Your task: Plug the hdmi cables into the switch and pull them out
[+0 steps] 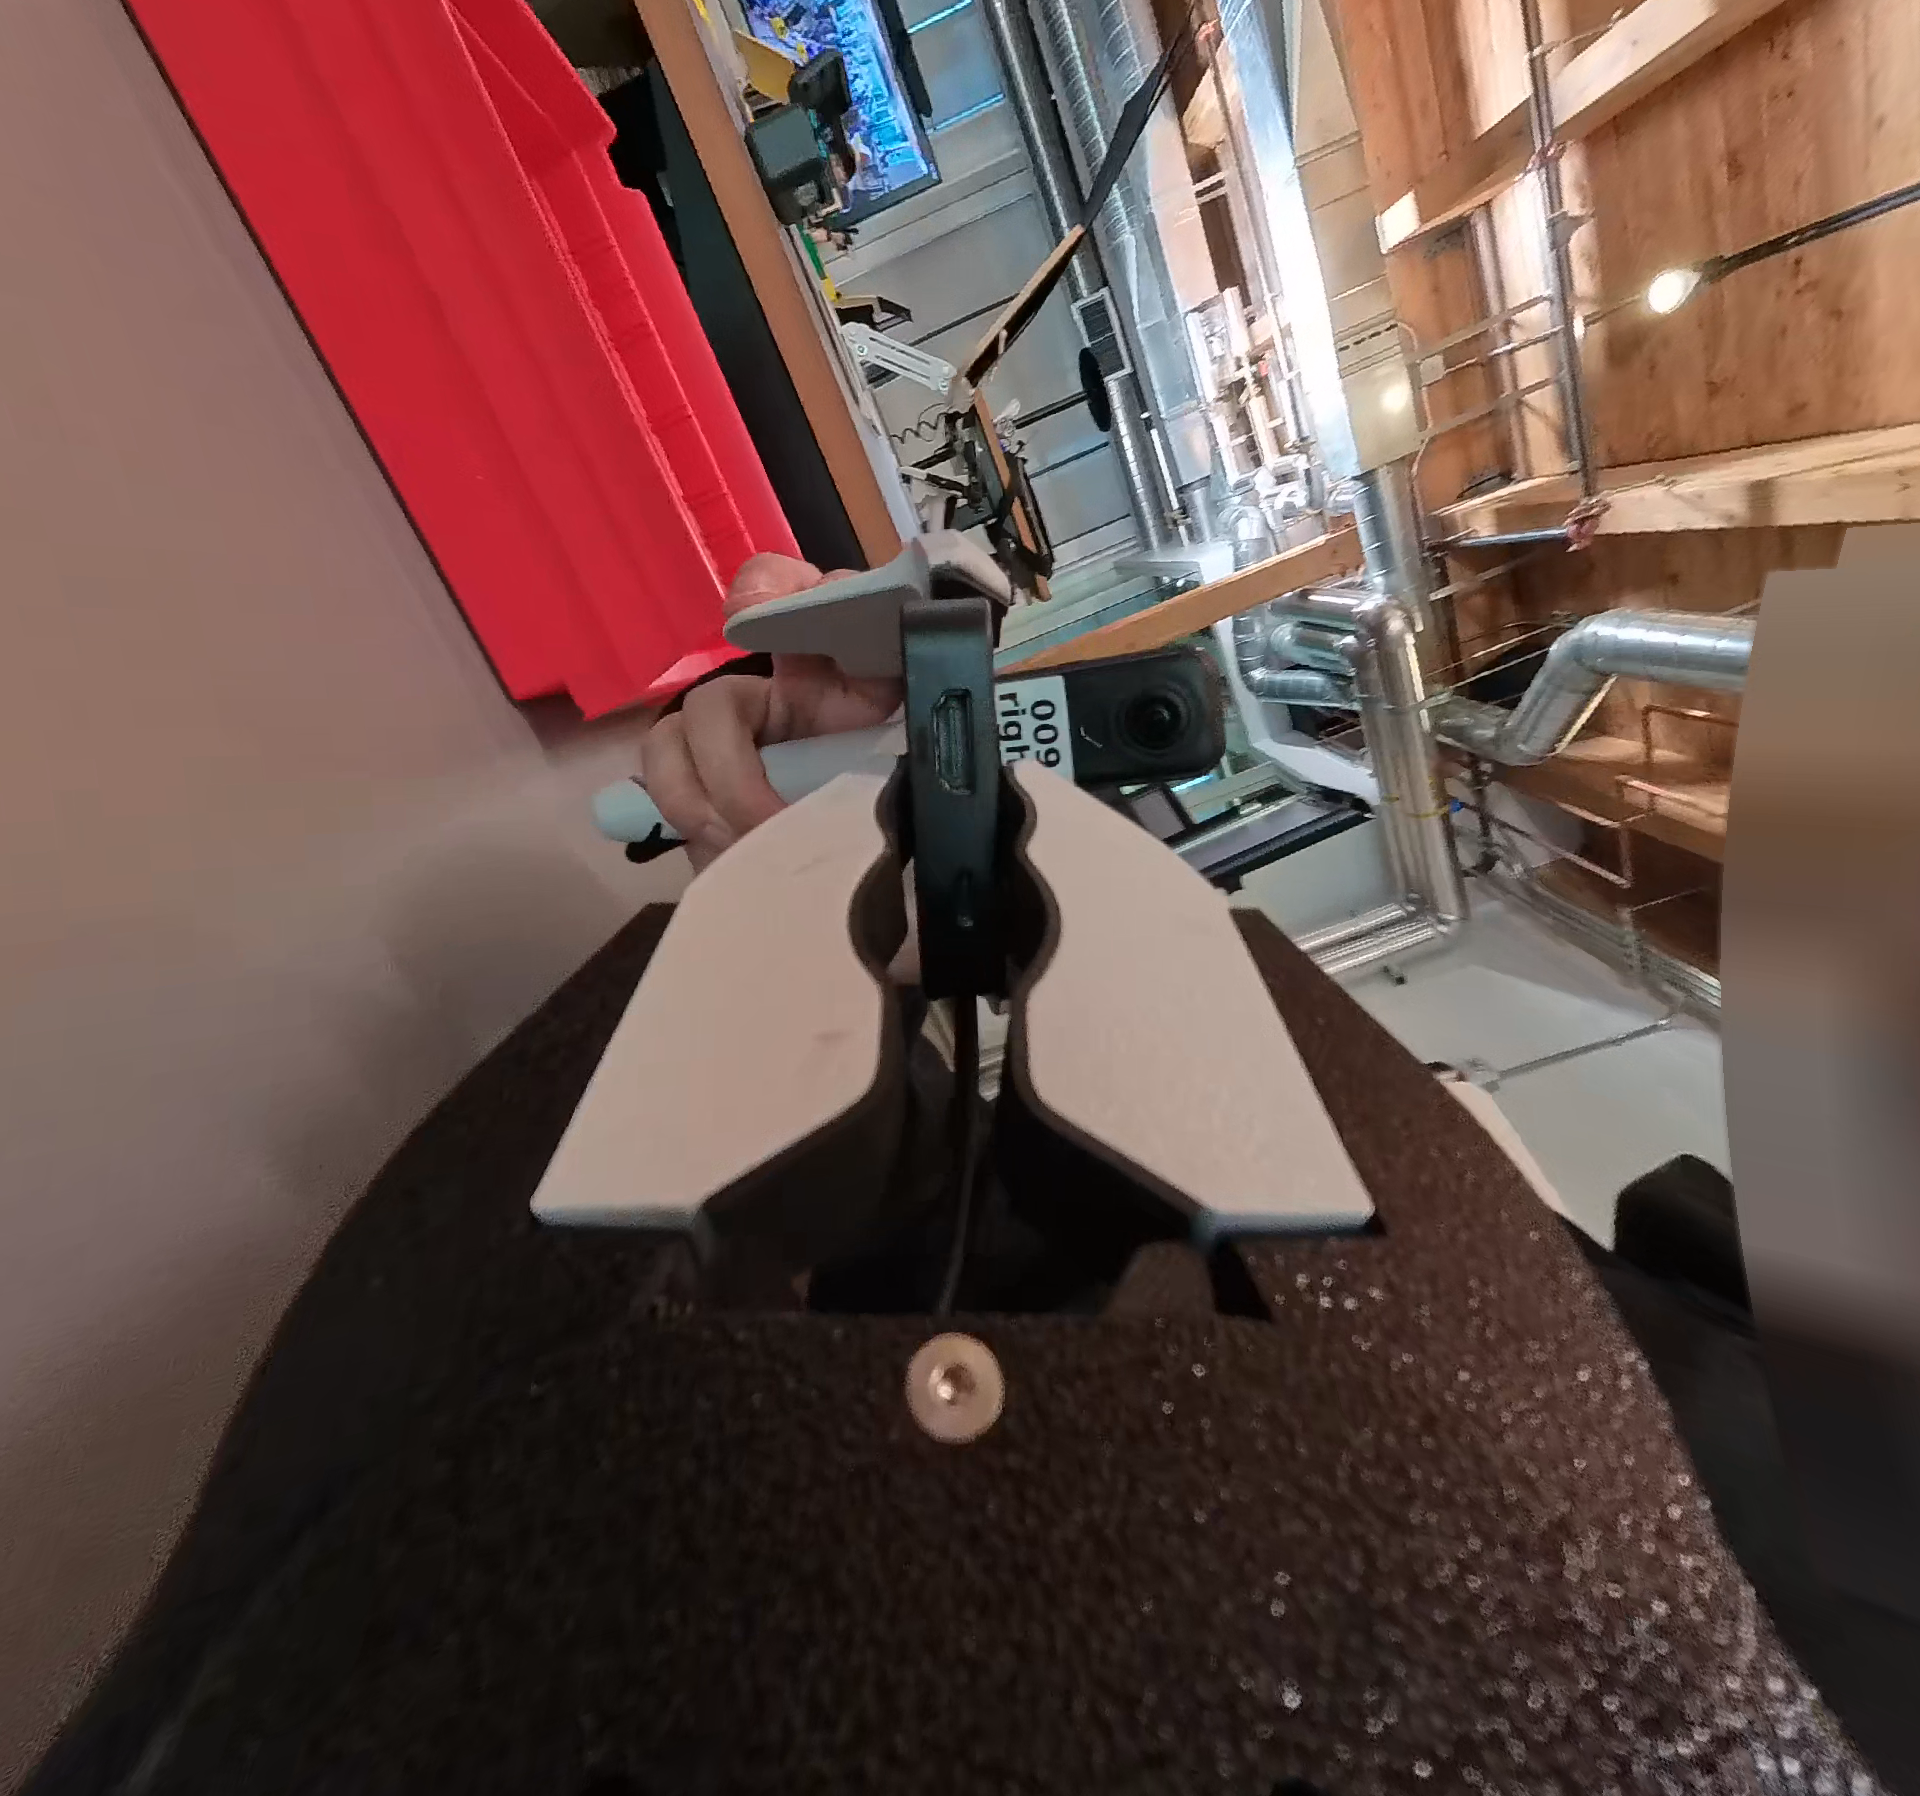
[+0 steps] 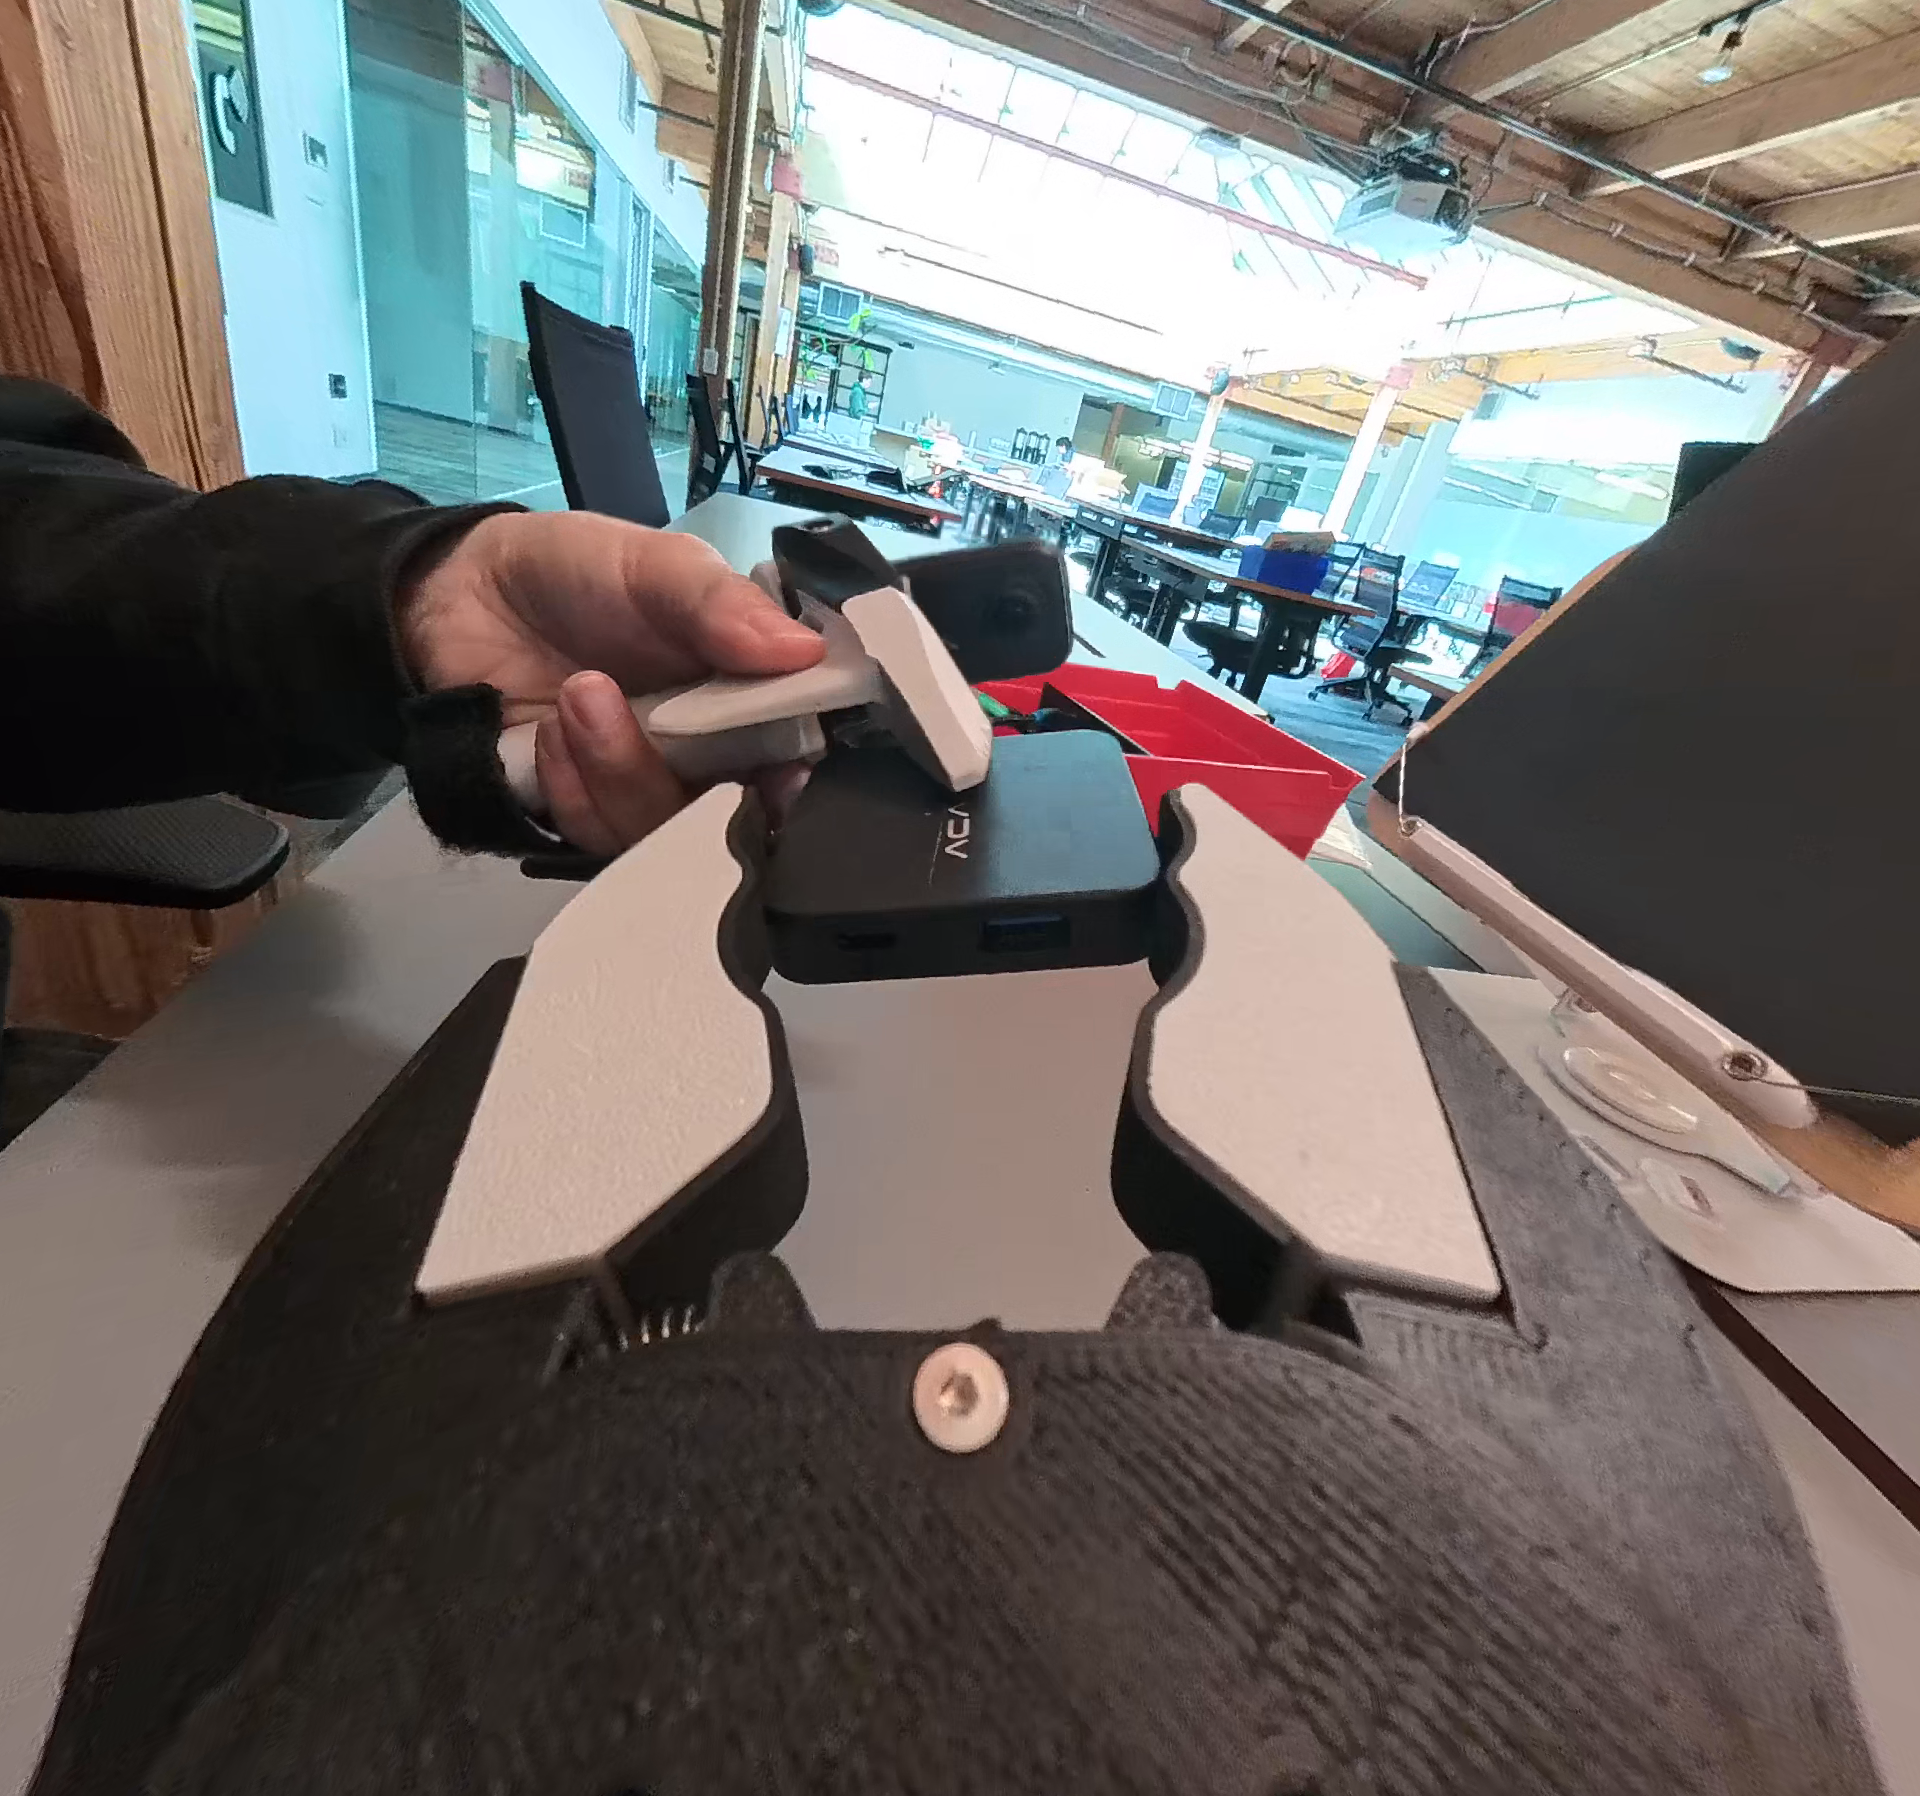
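Black textured gripper body fills the 6 o'clock half of both wrist views, one brass-coloured screw centred. Left gripper (image 1: 951,873): jaws clenched on the switch (image 1: 951,811), a flat black box standing on edge between the pale, matte, scalloped fingers (image 1: 769,998). Its long axis runs 6 to 12 o'clock, with the narrow face and one port toward the camera; a thin black cable (image 1: 961,1154) drops from its near end at 6 o'clock. Right gripper (image 2: 956,873): jaws released, spread either side of that same switch (image 2: 977,832), whether touching it I cannot tell. From here it is a smooth rounded-corner slab, broad face up, ports on the near edge. White desk (image 2: 935,1123) below. Red bin (image 2: 1216,738) beyond, at 1 o'clock.
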Demonstrator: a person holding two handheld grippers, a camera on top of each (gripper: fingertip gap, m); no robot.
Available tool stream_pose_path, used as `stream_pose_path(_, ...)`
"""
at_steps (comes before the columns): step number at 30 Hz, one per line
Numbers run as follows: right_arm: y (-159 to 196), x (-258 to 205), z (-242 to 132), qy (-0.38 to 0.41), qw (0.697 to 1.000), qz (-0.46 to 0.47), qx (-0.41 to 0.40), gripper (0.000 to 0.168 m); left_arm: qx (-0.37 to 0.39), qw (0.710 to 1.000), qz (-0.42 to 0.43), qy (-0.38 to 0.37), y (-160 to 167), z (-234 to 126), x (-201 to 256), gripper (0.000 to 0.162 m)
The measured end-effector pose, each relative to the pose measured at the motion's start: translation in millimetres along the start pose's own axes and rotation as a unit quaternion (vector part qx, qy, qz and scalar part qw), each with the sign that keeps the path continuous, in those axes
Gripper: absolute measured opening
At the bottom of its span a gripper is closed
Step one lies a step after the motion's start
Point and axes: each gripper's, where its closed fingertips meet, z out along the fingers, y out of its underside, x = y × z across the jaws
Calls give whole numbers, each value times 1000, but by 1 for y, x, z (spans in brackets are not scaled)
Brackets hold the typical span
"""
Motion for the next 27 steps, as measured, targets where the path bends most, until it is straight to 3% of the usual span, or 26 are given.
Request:
stream_pose_path(18,-3,-1,-4,-6,999,30,-10,74,19,1000,-12,22,0,1,6,14)
stream_pose_path(23,-13,9,-18,3,997,67,28,73,42,992,108,-47,-12,-13,8,31)
stream_pose_path(24,-16,11,-23,1,997,73,37,73,47,986,142,-76,-16,-20,8,38)
stream_pose_path(27,-18,19,-33,8,995,87,56,73,48,951,270,-142,-28,-52,16,37)
